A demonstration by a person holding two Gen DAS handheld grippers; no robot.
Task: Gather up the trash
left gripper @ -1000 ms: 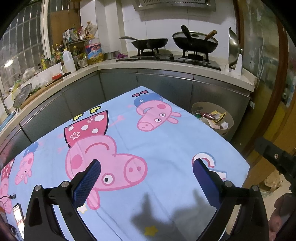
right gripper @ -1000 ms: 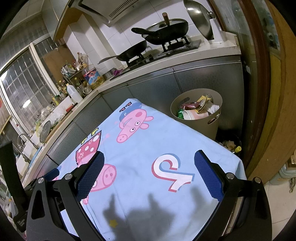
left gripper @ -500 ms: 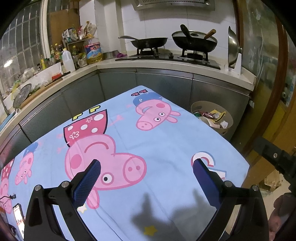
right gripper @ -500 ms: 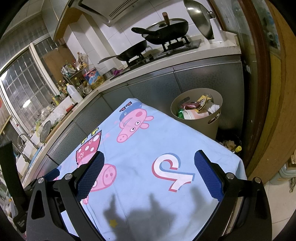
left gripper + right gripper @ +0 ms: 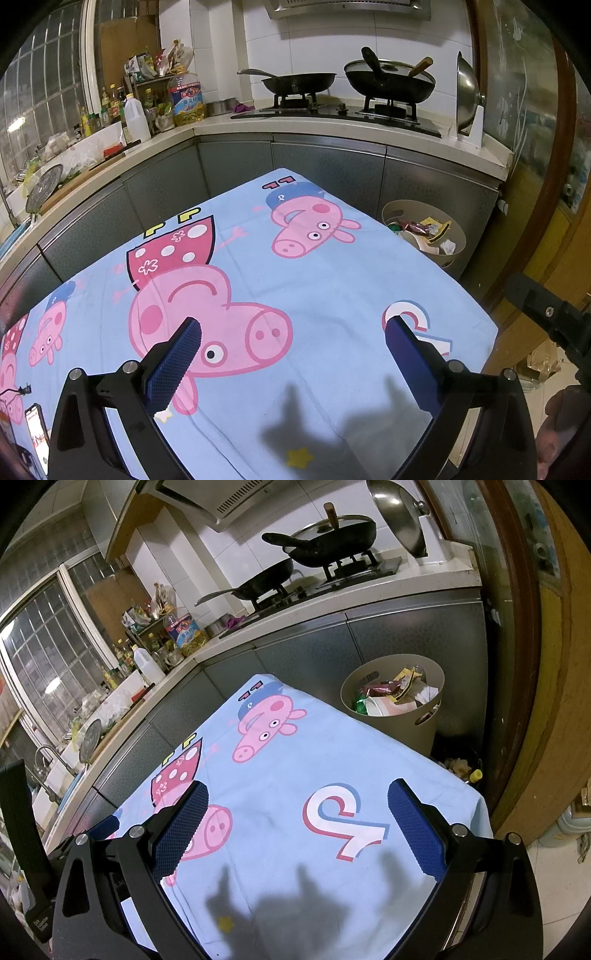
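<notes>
I see the fingers of my left gripper spread wide apart with nothing between them, low in the frame above the worktop. The right gripper is the same: its fingers stand wide apart and empty. I judge that both hover this way because no piece of trash is chosen yet, so an open, ready posture makes sense.

Under the fingers lies only the blue cartoon cloth that covers the worktop. I find no loose trash on it. The trash is already in the beige bin, which stands on the floor past the far right corner of the worktop, against the grey cabinets. It is filled with wrappers and paper almost to the rim. I suppose it stands there to be in easy reach of the worktop edge.

The right wrist view shows what the left does not: some small litter on the floor just right of the bin, maybe the remaining work, and a side handle hole of the bin. The left wrist view shows a phone at the lower left corner of the frame, and part of the right gripper's black body at the right edge.
</notes>
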